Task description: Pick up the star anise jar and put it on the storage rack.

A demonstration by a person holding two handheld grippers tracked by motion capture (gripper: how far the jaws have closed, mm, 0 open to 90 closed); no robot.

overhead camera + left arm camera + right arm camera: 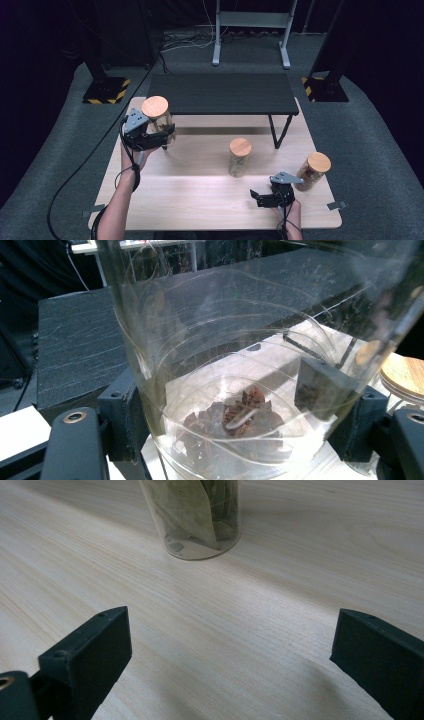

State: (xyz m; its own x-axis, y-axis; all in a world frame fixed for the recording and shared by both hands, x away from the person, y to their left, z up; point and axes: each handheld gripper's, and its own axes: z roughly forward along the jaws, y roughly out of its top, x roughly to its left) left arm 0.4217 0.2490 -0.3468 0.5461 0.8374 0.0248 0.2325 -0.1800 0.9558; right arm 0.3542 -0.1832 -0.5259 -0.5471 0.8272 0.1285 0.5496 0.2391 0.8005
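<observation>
A clear glass jar with a wooden lid (156, 111) is held above the table's far left corner, with my left gripper (150, 138) shut on its body. In the left gripper view the star anise jar (235, 390) stands between the two jaws, brown star anise lying at its bottom. A jar of bay leaves (239, 157) with a wooden lid stands mid-table; its base (195, 515) shows ahead of my right gripper (230, 665), whose jaws stand wide apart over bare wood. My right gripper (263, 196) rests near the front right, open.
A third lidded jar (312, 171) stands at the right edge, just right of my right gripper. A low black shelf (222, 93) spans the back of the wooden table (200, 200). A white frame and cables stand on the floor beyond.
</observation>
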